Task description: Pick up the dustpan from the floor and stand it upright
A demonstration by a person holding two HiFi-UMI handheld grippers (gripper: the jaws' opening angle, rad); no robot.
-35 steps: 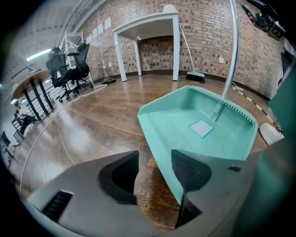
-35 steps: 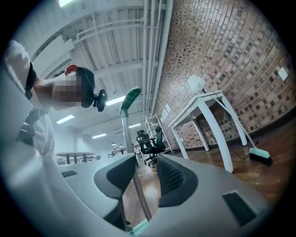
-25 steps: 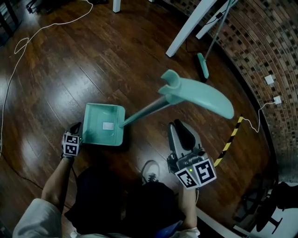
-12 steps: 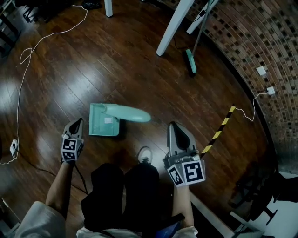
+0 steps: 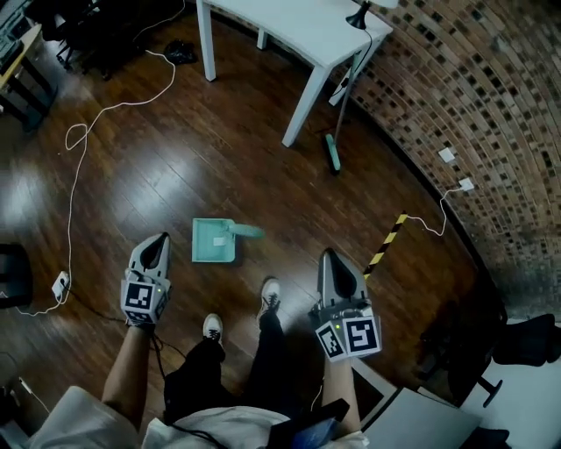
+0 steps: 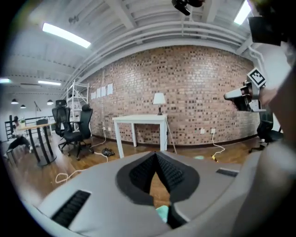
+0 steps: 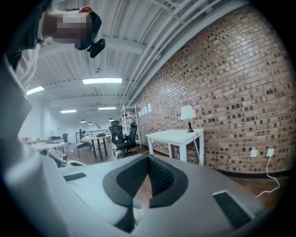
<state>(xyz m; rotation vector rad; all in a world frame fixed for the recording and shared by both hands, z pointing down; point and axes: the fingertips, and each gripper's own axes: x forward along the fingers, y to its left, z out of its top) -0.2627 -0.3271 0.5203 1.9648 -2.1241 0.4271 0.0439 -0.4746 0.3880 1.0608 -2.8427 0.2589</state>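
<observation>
Left gripper (image 5: 159, 241) and right gripper (image 5: 329, 259) are closed up, nothing held. Dustpan (image 5: 215, 240) at mid-frame could easily get toppled by that nearby shoe (image 5: 270, 296).

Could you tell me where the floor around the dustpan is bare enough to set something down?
Bare boards lie between the dustpan and the white table, and between it and the striped tape. Leftward the white cable loops; the broom crowds the table leg.

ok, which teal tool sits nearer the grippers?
The dustpan, just ahead of the shoes; the broom stands farther off, beside the white table.
</observation>
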